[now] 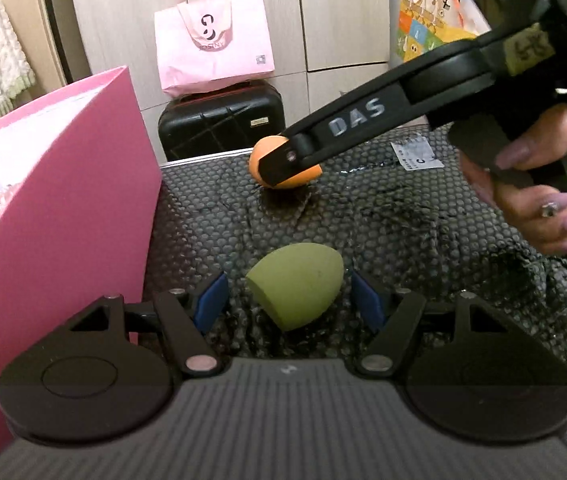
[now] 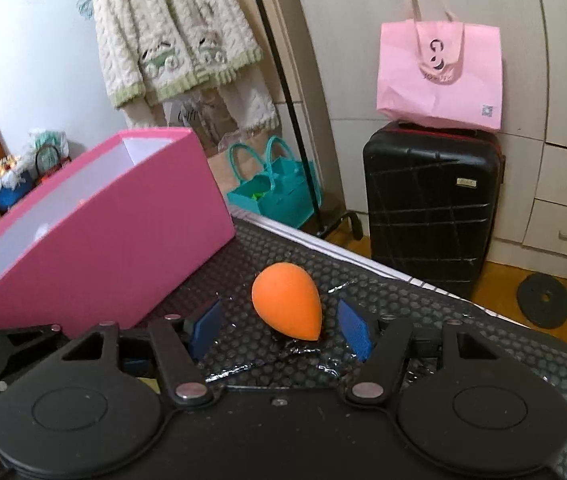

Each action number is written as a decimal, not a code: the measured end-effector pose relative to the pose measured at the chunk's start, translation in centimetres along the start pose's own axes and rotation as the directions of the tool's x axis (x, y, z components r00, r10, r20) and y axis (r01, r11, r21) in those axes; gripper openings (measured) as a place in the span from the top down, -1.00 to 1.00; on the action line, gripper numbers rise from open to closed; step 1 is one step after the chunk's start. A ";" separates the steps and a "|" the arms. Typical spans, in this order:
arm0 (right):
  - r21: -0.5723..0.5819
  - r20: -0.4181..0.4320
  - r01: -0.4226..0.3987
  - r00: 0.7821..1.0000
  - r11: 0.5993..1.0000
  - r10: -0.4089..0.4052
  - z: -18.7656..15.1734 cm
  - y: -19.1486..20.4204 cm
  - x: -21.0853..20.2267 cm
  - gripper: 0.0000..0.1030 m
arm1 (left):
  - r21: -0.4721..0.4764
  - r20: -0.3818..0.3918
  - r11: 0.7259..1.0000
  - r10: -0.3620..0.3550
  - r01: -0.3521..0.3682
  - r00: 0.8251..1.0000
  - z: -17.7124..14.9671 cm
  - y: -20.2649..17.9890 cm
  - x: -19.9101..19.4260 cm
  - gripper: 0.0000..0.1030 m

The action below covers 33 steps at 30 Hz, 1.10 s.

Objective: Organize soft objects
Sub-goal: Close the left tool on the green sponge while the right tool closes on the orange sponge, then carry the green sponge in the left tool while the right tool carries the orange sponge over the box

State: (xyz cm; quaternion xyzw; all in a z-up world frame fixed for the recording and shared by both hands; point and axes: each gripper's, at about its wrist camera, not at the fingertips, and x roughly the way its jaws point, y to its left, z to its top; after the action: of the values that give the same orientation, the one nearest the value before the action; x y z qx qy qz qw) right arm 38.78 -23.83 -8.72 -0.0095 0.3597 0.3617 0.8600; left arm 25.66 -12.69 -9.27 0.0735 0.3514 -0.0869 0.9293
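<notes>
A green egg-shaped sponge (image 1: 291, 288) lies on the black bubble-wrap surface (image 1: 383, 220), between the blue pads of my left gripper (image 1: 289, 300), with a gap on each side. An orange egg-shaped sponge (image 2: 285, 300) lies further back, between the blue pads of my right gripper (image 2: 281, 326), which also do not touch it. In the left wrist view the right gripper's fingers (image 1: 279, 164) straddle the orange sponge (image 1: 259, 156), and a hand (image 1: 531, 196) holds that tool. A pink open box (image 2: 95, 224) stands to the left.
A black suitcase (image 2: 431, 208) with a pink tote bag (image 2: 439, 76) on top stands beyond the table edge. A teal bag (image 2: 275, 188) and a hanging cream cardigan (image 2: 175, 40) are behind the box. A white label (image 1: 415, 154) lies on the bubble wrap.
</notes>
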 end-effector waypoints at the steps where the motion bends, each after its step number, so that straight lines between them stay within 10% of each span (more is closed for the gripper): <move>1: -0.007 -0.004 0.007 1.000 1.000 -0.007 0.1 0.1 0.3 -0.35 | 0.001 0.002 1.000 -0.004 0.004 1.000 0.0 0.0 0.0 -0.31; 6: -0.059 -0.008 0.059 0.998 0.996 -0.060 0.3 0.4 1.7 -0.30 | -0.003 0.012 0.999 -0.052 0.052 0.999 -0.1 0.4 -0.2 0.05; 8: -0.078 -0.003 0.030 1.000 0.997 -0.030 0.0 0.5 1.9 0.12 | -0.004 0.010 0.999 -0.052 0.053 0.999 -0.1 0.5 -0.3 0.13; 33: 0.182 0.124 0.129 0.980 0.975 -0.153 -6.0 3.2 -7.9 0.13 | -0.071 0.055 0.970 -0.229 0.233 0.972 -2.1 2.3 -5.6 0.15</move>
State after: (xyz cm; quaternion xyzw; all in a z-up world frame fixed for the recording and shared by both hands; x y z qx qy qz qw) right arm 29.29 -27.99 -7.40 0.0645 0.3279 0.2671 0.9039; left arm 20.71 -9.47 -6.95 -0.0057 0.3390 -0.1827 0.9229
